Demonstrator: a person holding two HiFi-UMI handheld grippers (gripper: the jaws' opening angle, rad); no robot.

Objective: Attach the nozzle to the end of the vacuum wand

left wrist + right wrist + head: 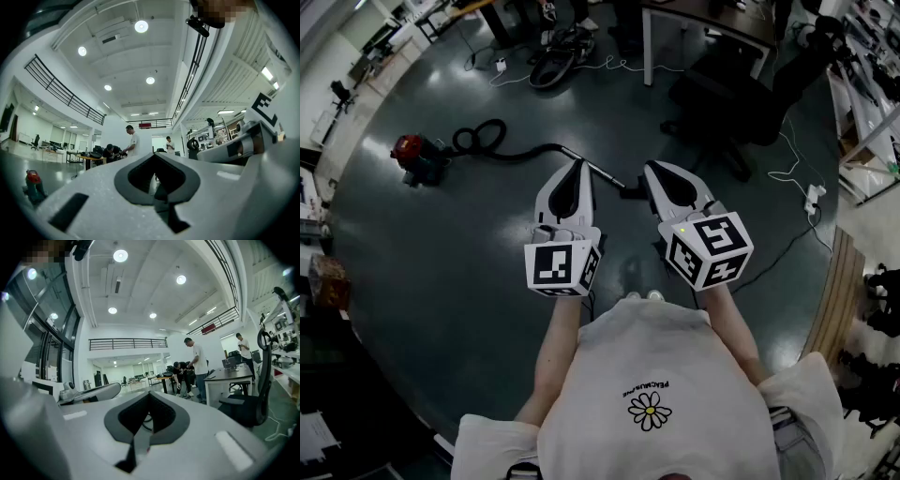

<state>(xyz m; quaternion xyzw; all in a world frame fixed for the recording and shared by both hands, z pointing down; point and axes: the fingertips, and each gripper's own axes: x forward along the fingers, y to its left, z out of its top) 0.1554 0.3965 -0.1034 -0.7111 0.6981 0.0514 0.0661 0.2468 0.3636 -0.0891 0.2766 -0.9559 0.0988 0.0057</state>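
Wand [605, 174] on the floor just beyond the 2 gripper tips, hose [478, 139] trailing left to the red vacuum [412, 157]. Probably stiff, light and slick: best gripped near its free end. Left gripper [577, 169] and right gripper [656, 171] pressed together, empty. Nozzle not clearly made out.

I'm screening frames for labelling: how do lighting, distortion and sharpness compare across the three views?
Head view: dim, bluish, floor bowed by the lens, red vacuum legible. Left gripper view: strong fisheye, ceiling lamp blown out, foreground soft. Right gripper view: same bowing, round lamp glaring, background sharp.
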